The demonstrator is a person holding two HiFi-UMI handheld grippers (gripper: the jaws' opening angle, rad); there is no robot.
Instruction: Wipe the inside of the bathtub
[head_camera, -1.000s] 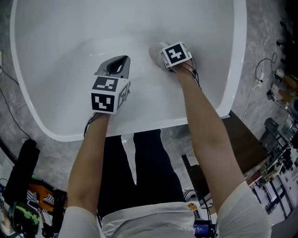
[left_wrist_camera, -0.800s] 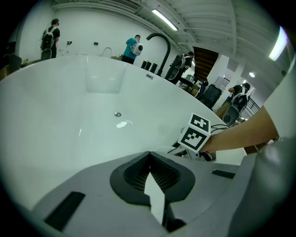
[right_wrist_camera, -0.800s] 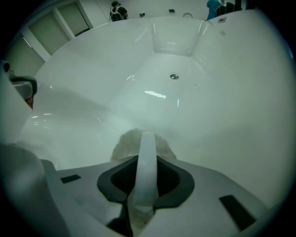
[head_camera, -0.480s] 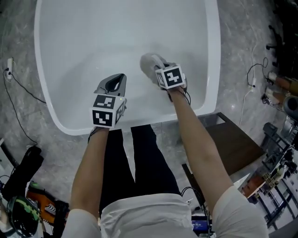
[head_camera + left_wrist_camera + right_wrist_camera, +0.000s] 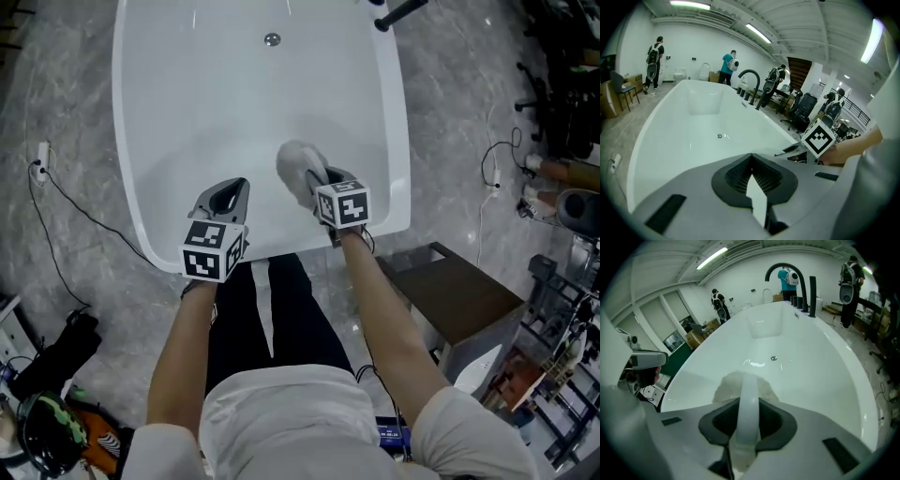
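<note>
White enamel fills most of the head view: the bathtub [image 5: 216,103] lies lengthwise in front of the person, with the drain [image 5: 272,39] at its far end. The right gripper [image 5: 314,183] is inside the tub at the near end. Its jaws are pinched on the white strap [image 5: 747,404] of a fluffy wiping pad [image 5: 295,161], which sits just beyond the jaws and over the tub's near slope. Whether the pad really presses on the surface cannot be told. The left gripper [image 5: 232,187] hangs above the near rim, its jaws pressed together with nothing between them.

Most of the inside seems not yet wiped, so the wiping looks early. The main risk is probably the grip. The jaws hold only a narrow, smooth strap, so a firm push along the enamel could drag the strap out or twist the pad sideways. Hard plastic would then scrape the tub instead of the pad. The drain end is well apart from the person, and a long reach could make the pad lift and skip areas. The idle left gripper could also knock the rim.
</note>
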